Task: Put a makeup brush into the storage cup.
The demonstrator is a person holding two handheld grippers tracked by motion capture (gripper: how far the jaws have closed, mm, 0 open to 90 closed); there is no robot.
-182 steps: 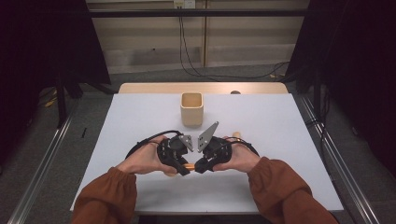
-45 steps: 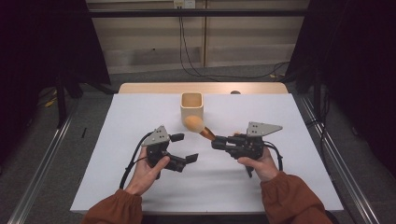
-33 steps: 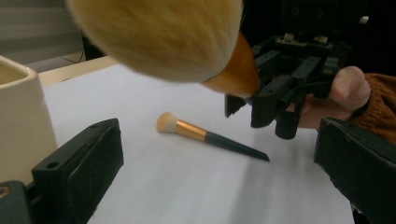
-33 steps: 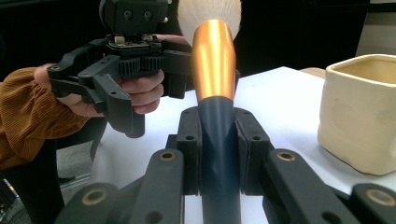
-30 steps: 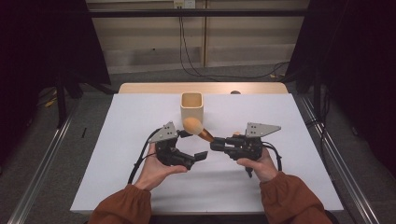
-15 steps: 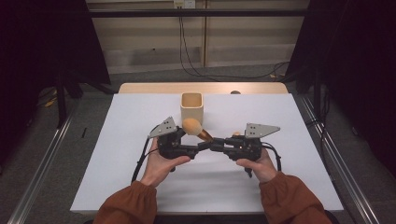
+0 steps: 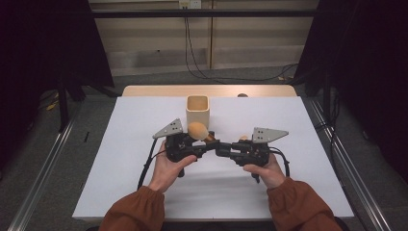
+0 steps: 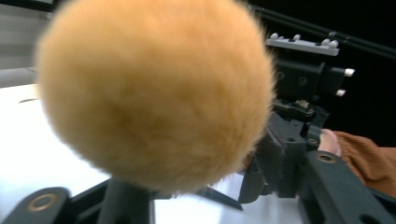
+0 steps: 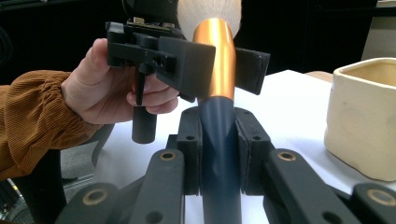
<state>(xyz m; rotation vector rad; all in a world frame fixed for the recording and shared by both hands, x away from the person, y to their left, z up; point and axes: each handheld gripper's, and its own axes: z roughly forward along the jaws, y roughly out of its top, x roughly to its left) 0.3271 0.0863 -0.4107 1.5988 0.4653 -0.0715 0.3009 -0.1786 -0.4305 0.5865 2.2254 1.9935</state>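
Change: since half a second ago the left gripper (image 7: 204,147) has slid further in toward the right gripper (image 7: 219,147), so their tips now nearly meet over the middle of the table (image 7: 308,144); six seconds back both sat lower, close to the person.
Makeup brush: a fluffy powder brush (image 7: 198,131) with a tan, rounded head, a copper ferrule and a dark handle, held off the white table top, head pointing up and away from the person.
Brush in the right gripper view: the dark handle (image 9: 219,140) runs straight up between the two black jaws, the copper ferrule above it, the pale bristles at the top edge.
Right gripper: jaws drawn in narrow and clamped on the brush handle on both sides.
Left gripper: its jaws sit either side of the copper ferrule (image 9: 215,56), close to it; I cannot tell whether they press it yet.
Left gripper view: the brush head (image 8: 154,93) is right in front of the camera, blurred; the other gripper and an orange-brown sleeve (image 8: 369,158) lie behind.
Holder: a cream square cup (image 7: 197,109) stands upright just beyond the brush head, apart from it, toward the table's far edge.
Hands: left hand (image 7: 168,166) and right hand (image 7: 264,168) each grasp a gripper from below.
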